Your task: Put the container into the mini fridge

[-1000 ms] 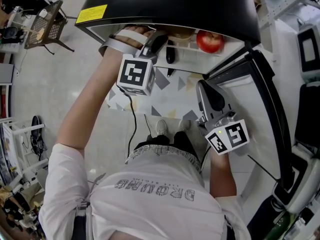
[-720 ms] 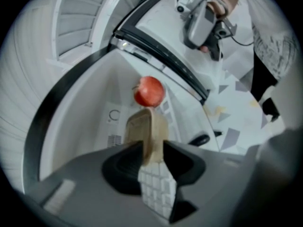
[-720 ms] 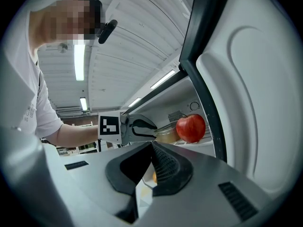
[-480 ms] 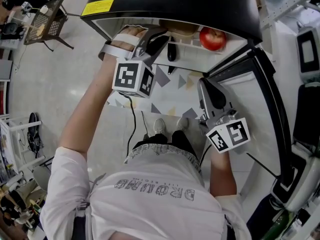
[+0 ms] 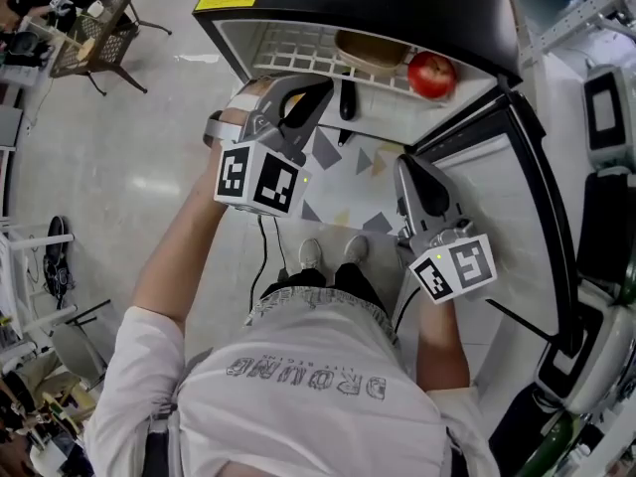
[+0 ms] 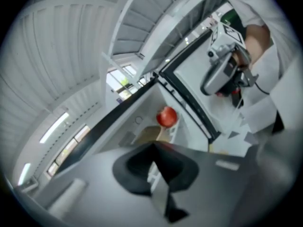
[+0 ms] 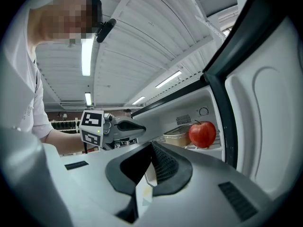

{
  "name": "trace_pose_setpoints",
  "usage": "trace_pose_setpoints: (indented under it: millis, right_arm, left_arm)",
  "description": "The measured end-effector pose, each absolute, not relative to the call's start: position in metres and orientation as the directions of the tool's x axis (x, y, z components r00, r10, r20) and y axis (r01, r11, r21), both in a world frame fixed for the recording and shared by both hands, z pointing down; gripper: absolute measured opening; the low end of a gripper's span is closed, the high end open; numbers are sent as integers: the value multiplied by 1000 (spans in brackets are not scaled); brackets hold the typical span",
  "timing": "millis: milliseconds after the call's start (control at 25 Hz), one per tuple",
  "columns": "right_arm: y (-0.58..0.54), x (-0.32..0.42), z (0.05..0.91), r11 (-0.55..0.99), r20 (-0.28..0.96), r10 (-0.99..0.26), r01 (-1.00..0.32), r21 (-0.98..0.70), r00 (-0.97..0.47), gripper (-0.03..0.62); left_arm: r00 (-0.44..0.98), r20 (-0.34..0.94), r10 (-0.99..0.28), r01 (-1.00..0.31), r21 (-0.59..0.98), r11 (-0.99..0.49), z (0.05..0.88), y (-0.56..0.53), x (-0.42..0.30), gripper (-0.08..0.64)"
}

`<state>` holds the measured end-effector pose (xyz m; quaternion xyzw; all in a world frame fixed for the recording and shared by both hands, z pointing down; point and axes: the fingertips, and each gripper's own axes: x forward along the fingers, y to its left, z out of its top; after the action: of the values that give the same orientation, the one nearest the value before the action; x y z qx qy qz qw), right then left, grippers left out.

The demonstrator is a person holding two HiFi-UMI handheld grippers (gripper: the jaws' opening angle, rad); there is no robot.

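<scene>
Apple [image 5: 431,75] beside container [image 5: 370,51] on fridge shelf [image 5: 293,48]; left gripper's [image 6: 154,150] jaws just clenched empty, right gripper's [image 7: 151,148] likewise.

Your head view looks steeply down, with the open mini fridge [image 5: 378,8] at 12 o'clock. Both gripper views face into it from close, the left one rolled. All three share the red apple [image 5: 431,75].

Open to the front at the white mini fridge with black top [image 5: 397,8]; bare along the left and middle of the white wire shelf [image 5: 288,48], room to reach in there; taken up at the shelf's right by a shallow tan container [image 5: 370,50] and, just beside it, a round red apple [image 5: 432,75]; hemmed on the right by the swung-out black-framed white door [image 5: 487,207]; partly barred in front, left of centre, by the left gripper [image 5: 320,92].
</scene>
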<state>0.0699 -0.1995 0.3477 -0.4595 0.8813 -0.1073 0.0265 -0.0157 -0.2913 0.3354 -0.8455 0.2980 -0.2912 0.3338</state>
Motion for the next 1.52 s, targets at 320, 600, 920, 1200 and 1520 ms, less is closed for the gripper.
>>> trace_pose_setpoints:
  millis: [320,600,920,1200,1520]
  right_arm:
    - [-185,60,339,559,52,-815,-807,-188,-577,3]
    - [-174,56,333,559,49,-818,-812,-169,-574,3]
    - [-168,53,331,560,49,-818,-813,-156,-573,3]
    - [-168,52,330,570,52,-811,-807,-152,-583,3]
    - [-168,50,328,591,51,-797,-794,-138,-602,3]
  left_arm:
    - [666,241,-706,-434,-645,-629,328,-258,-33,8]
    - [679,214,-703,-515,-544,-663,331,-239,-47,8]
    - [683,189,-705,-578,-449,-681,332,-223,-57,8]
    - [690,171,-703,-627,-344,-699,340,-210,-62,8]
    - [672,150,-725,-681,-259,-685,340,-209,-78,8]
